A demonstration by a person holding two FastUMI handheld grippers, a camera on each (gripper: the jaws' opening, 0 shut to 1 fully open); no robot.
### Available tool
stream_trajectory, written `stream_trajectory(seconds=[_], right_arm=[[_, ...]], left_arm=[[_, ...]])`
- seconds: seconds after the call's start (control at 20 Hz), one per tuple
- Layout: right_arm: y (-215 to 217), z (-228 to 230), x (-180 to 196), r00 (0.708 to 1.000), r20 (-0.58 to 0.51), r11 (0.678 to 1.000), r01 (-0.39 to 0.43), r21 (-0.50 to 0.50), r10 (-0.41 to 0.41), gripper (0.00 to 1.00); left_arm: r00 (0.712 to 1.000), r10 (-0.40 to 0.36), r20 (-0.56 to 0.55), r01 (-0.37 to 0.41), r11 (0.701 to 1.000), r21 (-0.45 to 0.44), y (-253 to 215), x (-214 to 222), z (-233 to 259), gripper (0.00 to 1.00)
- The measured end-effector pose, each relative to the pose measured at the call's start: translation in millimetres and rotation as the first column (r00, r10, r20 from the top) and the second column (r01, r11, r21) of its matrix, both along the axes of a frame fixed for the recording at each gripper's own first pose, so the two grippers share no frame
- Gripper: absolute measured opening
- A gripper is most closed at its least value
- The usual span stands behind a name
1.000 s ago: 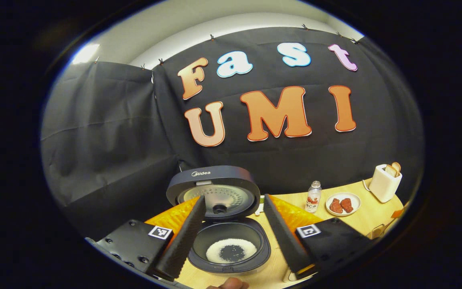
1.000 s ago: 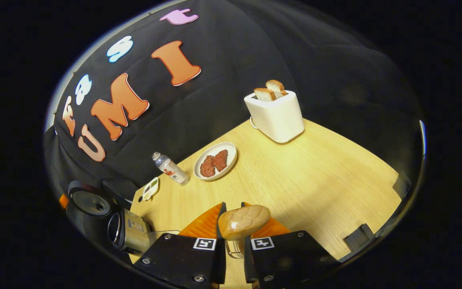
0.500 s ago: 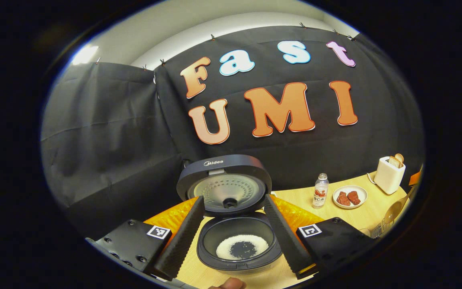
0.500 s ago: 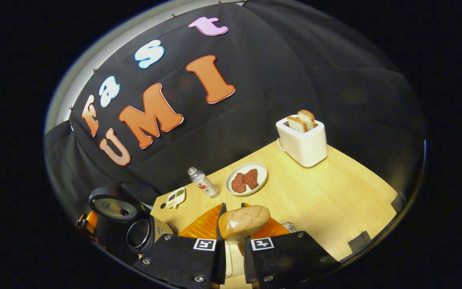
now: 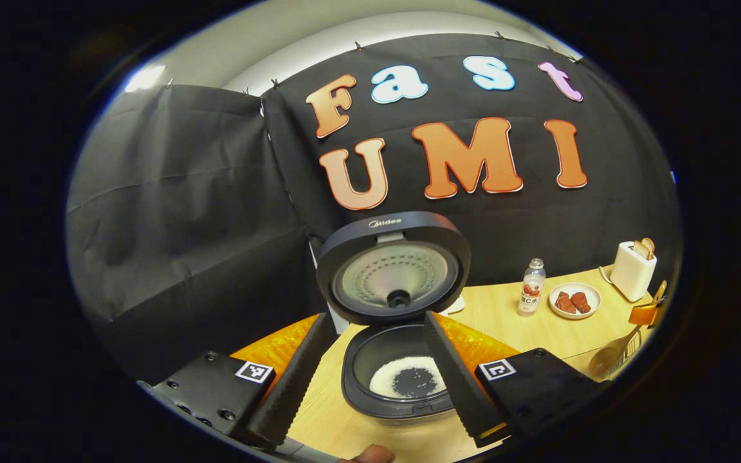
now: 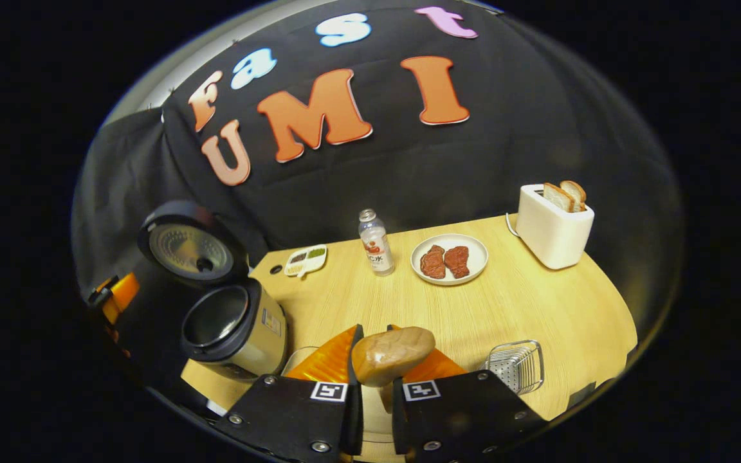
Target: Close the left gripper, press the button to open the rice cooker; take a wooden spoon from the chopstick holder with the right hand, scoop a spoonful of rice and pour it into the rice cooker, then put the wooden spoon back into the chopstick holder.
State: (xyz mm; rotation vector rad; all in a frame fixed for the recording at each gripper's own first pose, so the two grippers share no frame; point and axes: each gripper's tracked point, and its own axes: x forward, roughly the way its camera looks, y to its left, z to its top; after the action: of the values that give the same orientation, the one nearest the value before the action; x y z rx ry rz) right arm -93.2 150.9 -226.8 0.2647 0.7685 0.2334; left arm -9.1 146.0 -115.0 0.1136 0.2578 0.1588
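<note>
Left gripper point(image 5: 370, 379) hangs over the dark round rice cooker point(image 5: 402, 379), jaws spread wide with nothing between them, and the pot sits right in the gap. Lid point(image 5: 395, 267) is up, standing upright at the back, and inside the black inner pot there's a ring of white rice point(image 5: 409, 382) on the bottom. The cooker stands at the left end of the light wooden counter point(image 5: 512, 318), close to the front edge. Over in the right gripper view, the right gripper point(image 6: 374, 379) has its jaws drawn narrow, clamped on the handle of the pale wooden spoon point(image 6: 391, 355), whose bowl pokes up just above the fingers. Whether there's any rice in that bowl, I cannot tell. The wire mesh chopstick holder point(image 6: 517, 365) sits just to the right of the gripper, near the front edge of the counter. Farther back, along the rear edge: a small clear plastic bottle point(image 6: 375, 243), a white plate with two red meat pieces point(image 6: 449, 259) beside it, and a white toaster with two bread slices point(image 6: 554, 225) at the right end.
</note>
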Motion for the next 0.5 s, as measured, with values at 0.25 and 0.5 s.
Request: stream_trajectory(seconds=[0.25,0.5], right_arm=[[24.8,-13.5,1.4,0.990,0.108,0.977,-0.069,-0.203,0.092,0.17],[32.3,-42.8,-10.3,0.985,0.142,0.961,-0.056,-0.272,0.098,0.16]], left_arm=[[1.000,0.007,-0.026,-0.006,1.000,0.005,15.7,1.2,-10.7,1.00],[0.999,-0.022,-0.049,0.023,1.000,0.020,18.1,14.9,-20.0,0.95]])
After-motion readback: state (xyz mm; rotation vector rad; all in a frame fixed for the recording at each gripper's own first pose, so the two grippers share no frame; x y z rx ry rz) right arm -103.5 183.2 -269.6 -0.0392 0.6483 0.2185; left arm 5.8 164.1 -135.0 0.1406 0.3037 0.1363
